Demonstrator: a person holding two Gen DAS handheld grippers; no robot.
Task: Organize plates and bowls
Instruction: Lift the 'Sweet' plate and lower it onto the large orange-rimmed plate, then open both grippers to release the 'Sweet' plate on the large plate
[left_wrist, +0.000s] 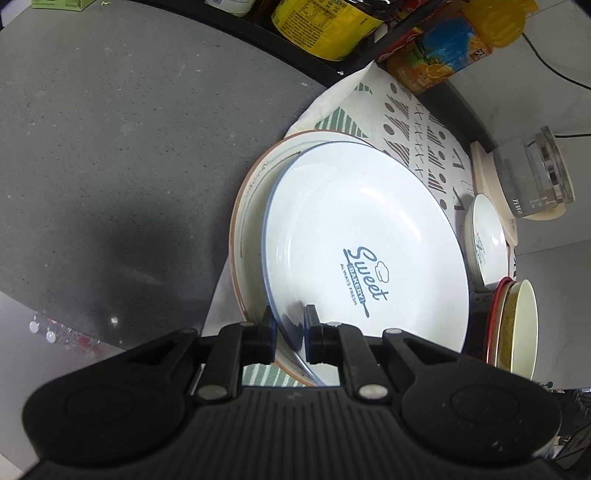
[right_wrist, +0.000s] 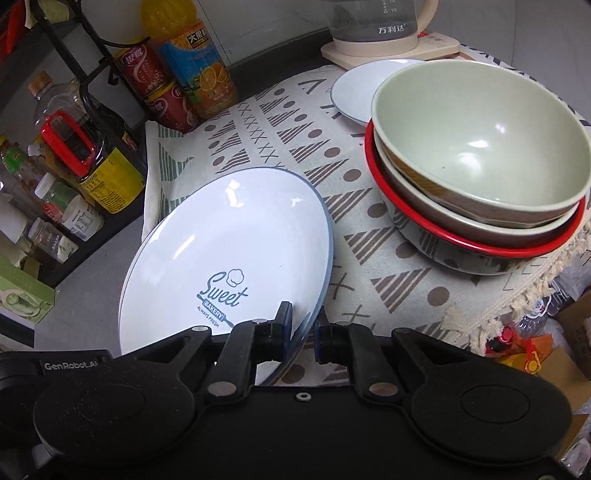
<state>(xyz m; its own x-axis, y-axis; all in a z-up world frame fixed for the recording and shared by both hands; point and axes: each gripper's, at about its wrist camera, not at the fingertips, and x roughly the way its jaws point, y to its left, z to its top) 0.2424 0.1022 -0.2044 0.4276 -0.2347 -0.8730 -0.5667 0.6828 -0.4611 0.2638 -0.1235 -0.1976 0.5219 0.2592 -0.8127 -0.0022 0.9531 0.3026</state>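
The left claw (left_wrist: 290, 334) was closed on the near rim of the white "Sweet Bakery" plate (left_wrist: 365, 236), one finger above the blue-edged lip and one below it. The right claw (right_wrist: 303, 332) pinched the rim of that same plate (right_wrist: 225, 254) in the same way, so both claws gripped it at once. In the left wrist view the plate lay over a larger brown-rimmed plate (left_wrist: 255, 192), covering most of it and leaving only a crescent of the lower plate showing on the left. Whether the upper plate rested on the lower one or was held just clear of it could not be told.

Both plates sat at the edge of a patterned cloth (right_wrist: 280, 129) spread on the grey desk (left_wrist: 110, 147). To the right on the cloth stood a stack of bowls (right_wrist: 480, 147): a pale green bowl nested in a brown one, in turn inside a red-rimmed bowl. Just behind the stack lay a small white dish (right_wrist: 354, 92) with a blue rim, partly hidden by the bowls. Beyond it a glass kettle (right_wrist: 373, 26) stood on a cream base. At the far left of the cloth were an orange juice bottle (right_wrist: 199, 70) and red cans (right_wrist: 162, 96), beside a black rack of sauce bottles (right_wrist: 88, 162).
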